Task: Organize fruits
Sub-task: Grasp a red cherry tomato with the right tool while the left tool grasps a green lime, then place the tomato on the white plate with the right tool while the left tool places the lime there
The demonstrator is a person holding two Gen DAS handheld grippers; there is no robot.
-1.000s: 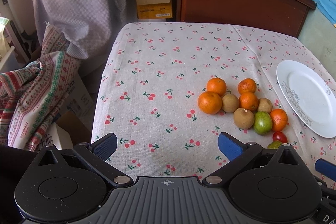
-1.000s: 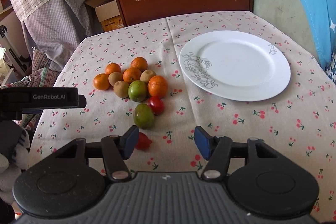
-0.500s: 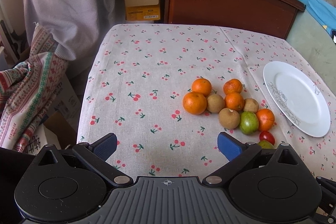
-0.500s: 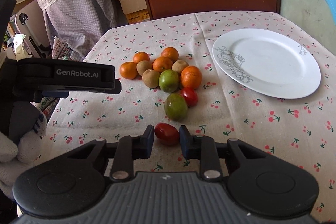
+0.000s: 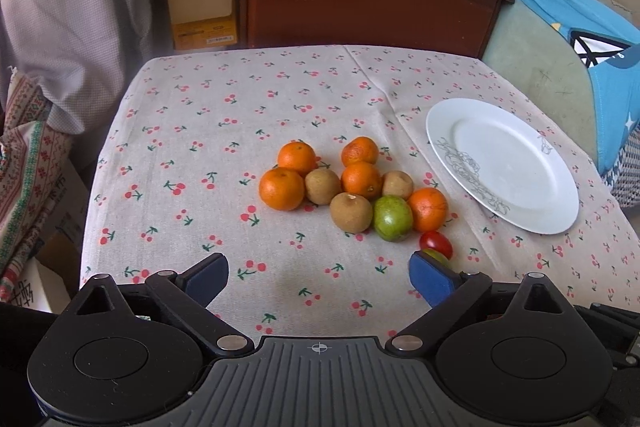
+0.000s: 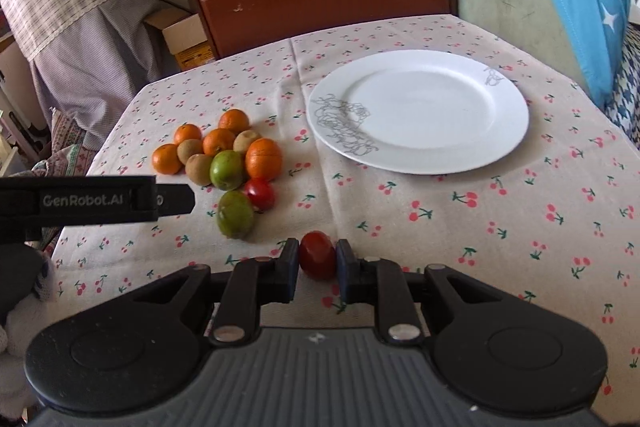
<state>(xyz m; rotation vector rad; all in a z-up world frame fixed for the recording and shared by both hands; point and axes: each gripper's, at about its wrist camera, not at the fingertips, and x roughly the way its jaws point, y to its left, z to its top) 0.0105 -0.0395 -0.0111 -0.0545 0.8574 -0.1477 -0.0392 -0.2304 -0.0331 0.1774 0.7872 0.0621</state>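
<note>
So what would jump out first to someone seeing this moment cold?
Probably the right gripper shut on a small red tomato at the near edge of the cherry-print tablecloth. Next, the cluster of fruit left of the bare white plate.

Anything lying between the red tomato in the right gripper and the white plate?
Nothing: in the right wrist view only bare cherry-print tablecloth separates red tomato and white plate.

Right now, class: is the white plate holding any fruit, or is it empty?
Empty. The white plate shows only its grey printed pattern; all the fruit lies on the tablecloth beside it, and one small red tomato sits clamped in the right gripper.
</note>
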